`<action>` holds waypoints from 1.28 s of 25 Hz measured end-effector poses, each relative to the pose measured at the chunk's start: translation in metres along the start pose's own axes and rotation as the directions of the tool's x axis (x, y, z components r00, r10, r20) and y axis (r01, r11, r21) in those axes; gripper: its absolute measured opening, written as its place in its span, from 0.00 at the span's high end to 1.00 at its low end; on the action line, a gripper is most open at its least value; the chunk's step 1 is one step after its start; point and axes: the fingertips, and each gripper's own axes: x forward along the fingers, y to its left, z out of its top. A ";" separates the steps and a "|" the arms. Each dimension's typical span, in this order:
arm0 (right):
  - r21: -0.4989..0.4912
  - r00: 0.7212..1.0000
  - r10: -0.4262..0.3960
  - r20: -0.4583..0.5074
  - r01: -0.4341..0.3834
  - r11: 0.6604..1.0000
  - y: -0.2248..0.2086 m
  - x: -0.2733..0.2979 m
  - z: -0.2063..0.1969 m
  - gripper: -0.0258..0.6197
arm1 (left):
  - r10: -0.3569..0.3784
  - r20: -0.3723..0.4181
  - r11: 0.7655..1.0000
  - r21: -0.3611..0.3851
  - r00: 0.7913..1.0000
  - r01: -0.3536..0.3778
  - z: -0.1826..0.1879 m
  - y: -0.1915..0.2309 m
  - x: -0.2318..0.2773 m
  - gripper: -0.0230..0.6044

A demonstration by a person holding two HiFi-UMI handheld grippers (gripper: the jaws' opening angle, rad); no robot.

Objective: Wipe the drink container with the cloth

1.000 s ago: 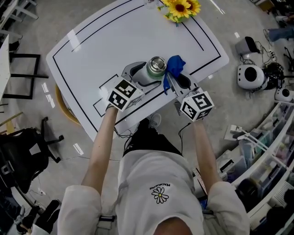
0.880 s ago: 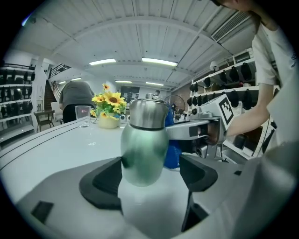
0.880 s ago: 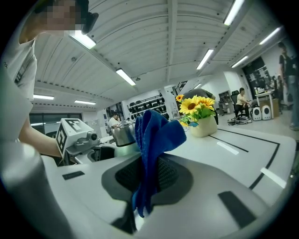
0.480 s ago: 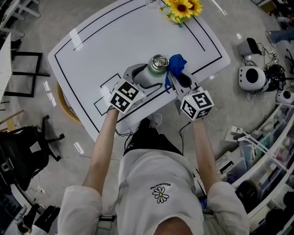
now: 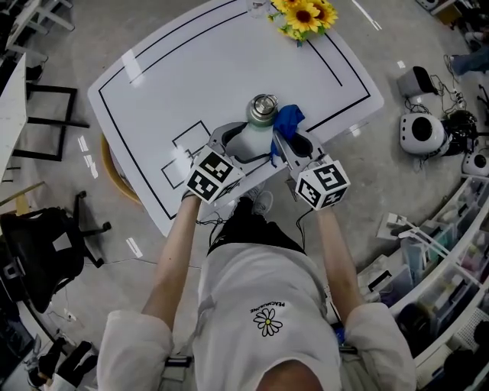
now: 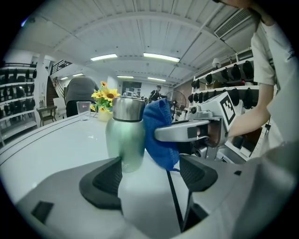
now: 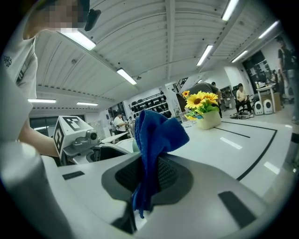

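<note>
Looking steeply down onto a white table (image 5: 191,69) ruled with black lines, and onto grey floor round it. Compared with a second ago: sliding the cloth (image 5: 286,122) down from beside the cap to the right flank of the drink container (image 5: 254,134), and drawing both marker cubes slightly back from the container toward the person, while leaving the container standing where it was, with the sunflowers (image 5: 306,15) well beyond it. Standing upright on the table, showing a pale green body under a brushed-steel shoulder and cap, with light glinting off the metal. Holding the left gripper (image 6: 149,175) with jaws spread wide on either side of the container, clamping nothing, and keeping the container close to the left-hand pad; touching it or not, impossible to tell. Pinching the blue cloth in the closed jaws of the right gripper (image 7: 147,172), bunching it up above the pads and letting a short tail hang below, with the bunched part lying against the container's right side. Carrying a faint small mark low on the container's body, too faint to read. Showing black-and-white square markers on the left cube (image 5: 214,174) and the right cube (image 5: 321,183), and a short line of print above a daisy (image 5: 266,324) on the person's white shirt, too small to read with certainty.
</note>
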 end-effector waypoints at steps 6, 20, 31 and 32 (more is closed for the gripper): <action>0.004 1.000 -0.008 0.002 0.008 1.000 0.004 0.000 -0.001 0.90 | 0.009 0.018 1.000 0.009 1.000 -0.009 0.000 0.009 -0.005 0.37; -0.059 0.997 -0.071 -0.008 0.070 0.996 -0.027 0.010 0.009 0.90 | -0.027 0.009 0.997 0.072 1.000 0.026 0.017 0.044 0.020 0.37; -0.031 0.997 -0.075 0.003 0.075 0.997 -0.006 0.005 0.002 0.90 | -0.018 -0.022 0.997 0.071 1.000 0.019 0.002 0.030 0.007 0.37; -0.029 0.998 -0.067 0.001 0.067 0.997 -0.002 0.004 0.000 0.90 | -0.014 -0.022 0.998 0.065 1.000 0.016 -0.001 0.027 0.005 0.37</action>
